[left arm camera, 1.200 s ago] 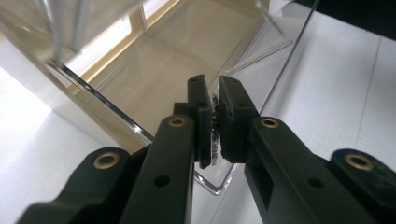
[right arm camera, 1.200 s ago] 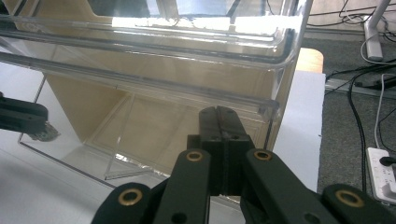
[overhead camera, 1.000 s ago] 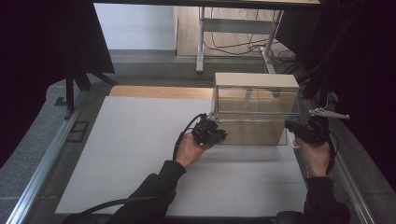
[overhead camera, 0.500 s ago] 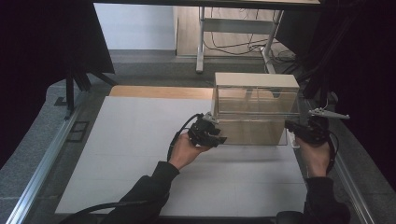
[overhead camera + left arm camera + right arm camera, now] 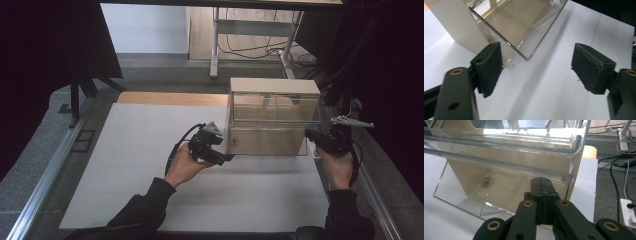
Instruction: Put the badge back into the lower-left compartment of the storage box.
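A cream box (image 5: pixel 274 86) with a clear plastic front (image 5: pixel 267 140) stands on the white mat (image 5: pixel 140 165), right of the middle. My left gripper (image 5: pixel 224 156) is at the box's left front corner and points toward it. In the left gripper view the left gripper (image 5: pixel 540 67) is open wide, with the clear edge (image 5: pixel 506 45) just ahead of its pads. My right gripper (image 5: pixel 314 136) is at the right front corner. In the right gripper view the right gripper (image 5: pixel 541 182) is shut, its tips close to the clear front (image 5: pixel 511 165). I see nothing between its pads.
A wooden strip (image 5: pixel 170 98) borders the mat's far edge. Metal rails (image 5: pixel 50 170) run along both sides of the table. Behind the table are desk legs (image 5: pixel 215 45) and cables on the floor. A power strip (image 5: pixel 627 212) lies right of the table.
My left hand has drawn back a little to the left and toward the person, turning its gripper toward the box. The right gripper has not moved.
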The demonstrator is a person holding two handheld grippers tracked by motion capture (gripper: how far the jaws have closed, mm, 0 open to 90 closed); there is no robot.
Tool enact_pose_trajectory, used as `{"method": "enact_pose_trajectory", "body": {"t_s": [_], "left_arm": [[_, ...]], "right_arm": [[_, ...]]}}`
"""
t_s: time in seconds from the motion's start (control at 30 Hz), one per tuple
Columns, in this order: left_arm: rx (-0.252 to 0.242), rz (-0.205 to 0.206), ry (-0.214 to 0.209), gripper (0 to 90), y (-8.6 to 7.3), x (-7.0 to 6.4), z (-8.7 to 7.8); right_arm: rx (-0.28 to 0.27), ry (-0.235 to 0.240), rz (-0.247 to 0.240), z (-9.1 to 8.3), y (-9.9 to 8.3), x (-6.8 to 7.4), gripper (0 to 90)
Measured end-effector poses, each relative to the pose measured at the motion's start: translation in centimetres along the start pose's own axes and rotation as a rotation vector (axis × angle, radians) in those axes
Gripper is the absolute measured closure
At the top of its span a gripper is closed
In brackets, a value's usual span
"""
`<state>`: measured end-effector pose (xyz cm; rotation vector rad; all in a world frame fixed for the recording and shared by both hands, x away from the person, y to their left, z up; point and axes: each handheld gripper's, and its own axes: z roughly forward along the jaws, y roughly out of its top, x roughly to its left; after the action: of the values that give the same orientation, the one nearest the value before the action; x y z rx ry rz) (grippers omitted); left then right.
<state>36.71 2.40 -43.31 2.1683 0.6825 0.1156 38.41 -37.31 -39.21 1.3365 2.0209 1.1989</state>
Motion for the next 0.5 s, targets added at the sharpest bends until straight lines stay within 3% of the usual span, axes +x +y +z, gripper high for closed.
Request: {"method": "enact_pose_trajectory", "body": {"t_s": [0.23,0.5], "left_arm": [[0.015,-0.021,0.0,13.1,-0.7,-0.4,-1.0],[0.009,-0.048,-0.008,3.8,-2.7,-0.4,-3.1]], "right_arm": [[0.001,0.001,0.001,0.0,0.0,0.0,89.8],[0.002,0.002,0.002,0.0,0.0,0.0,89.8]]}}
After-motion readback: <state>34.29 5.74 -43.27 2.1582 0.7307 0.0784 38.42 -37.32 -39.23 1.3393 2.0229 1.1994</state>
